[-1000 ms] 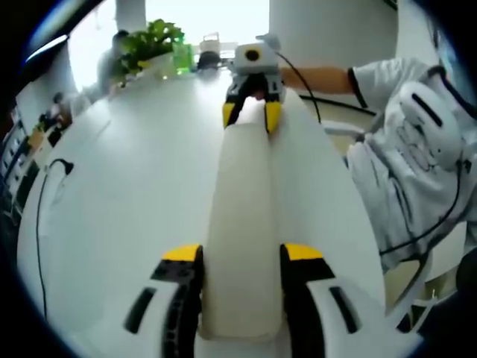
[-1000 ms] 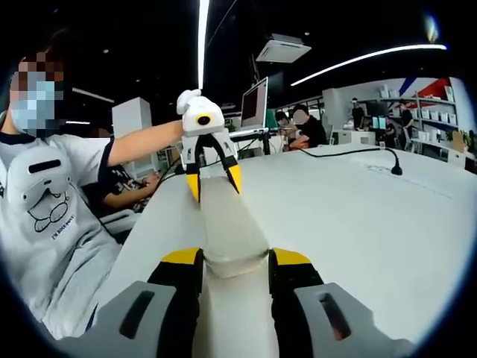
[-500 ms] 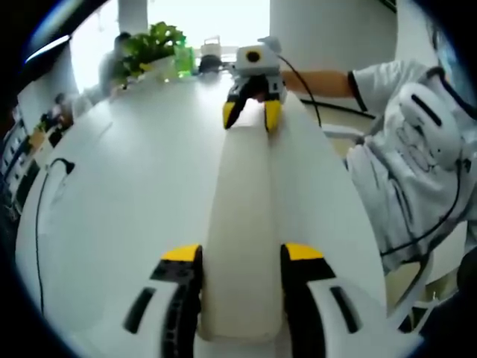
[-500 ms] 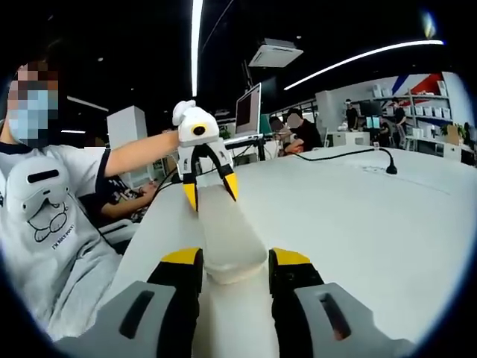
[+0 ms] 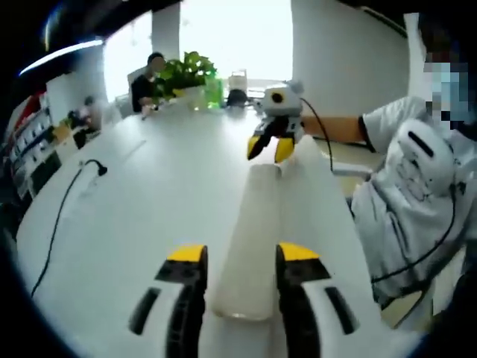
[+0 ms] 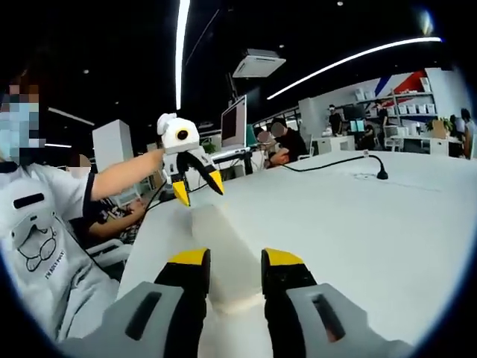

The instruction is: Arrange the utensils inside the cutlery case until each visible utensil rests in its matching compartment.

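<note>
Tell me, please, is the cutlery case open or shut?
Shut: the cutlery case shows one smooth, unbroken top between both tongs, with no compartments or utensils exposed.

The two cameras face each other along the long cream plastic cutlery case (image 5: pixel 250 246), close to the round white table (image 5: pixel 141 216). The left gripper view looks from one end toward the right gripper (image 5: pixel 272 148) and the table's far edge. The right gripper view looks back from the other end toward the left gripper (image 6: pixel 195 184); both share the case (image 6: pixel 216 246).
</note>
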### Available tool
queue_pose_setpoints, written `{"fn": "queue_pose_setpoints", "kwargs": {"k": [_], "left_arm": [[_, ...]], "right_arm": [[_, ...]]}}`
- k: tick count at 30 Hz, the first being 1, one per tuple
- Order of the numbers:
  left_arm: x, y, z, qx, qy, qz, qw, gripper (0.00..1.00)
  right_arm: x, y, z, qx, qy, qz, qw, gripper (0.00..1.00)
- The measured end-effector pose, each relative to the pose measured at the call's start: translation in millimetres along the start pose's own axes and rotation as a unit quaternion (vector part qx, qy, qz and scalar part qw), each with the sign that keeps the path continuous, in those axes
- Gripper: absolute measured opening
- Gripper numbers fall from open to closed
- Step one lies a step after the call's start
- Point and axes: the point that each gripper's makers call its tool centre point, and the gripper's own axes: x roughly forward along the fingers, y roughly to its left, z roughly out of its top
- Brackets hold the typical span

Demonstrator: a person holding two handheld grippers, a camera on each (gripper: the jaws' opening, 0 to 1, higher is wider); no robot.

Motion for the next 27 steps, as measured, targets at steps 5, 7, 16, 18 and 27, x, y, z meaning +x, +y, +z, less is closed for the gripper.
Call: {"fn": "queue_pose_setpoints", "kwargs": {"k": [5, 7, 16, 18, 27], "left_arm": [[-9.0, 13.8, -6.9, -0.046, -0.043, 0.09, 0.994, 0.27], [-9.1, 10.0, -4.0, -0.074, -0.073, 0.101, 0.9894, 0.26], [-24.4, 13.1, 4.2, -0.149, -0.17, 0.182, 0.957, 0.21], [-25.8, 13.5, 0.4, -0.144, -0.175, 0.205, 0.9522, 0.2], [-34.2, 2.4, -7.1, -0.165, -0.193, 0.262, 0.9311, 0.15]], "right_arm": [[5.8, 1.9, 9.0, 0.018, -0.021, -0.041, 0.9988, 0.14], [7.3, -1.7, 10.4, 0.036, -0.031, -0.064, 0.9968, 0.1], [8.7, -3.1, -0.2, 0.036, -0.046, -0.125, 0.9904, 0.03], [8.7, -2.8, -2.9, 0.03, -0.053, -0.129, 0.9898, 0.01], [9.4, -1.5, -8.8, 0.035, -0.056, -0.154, 0.9859, 0.0]]}}
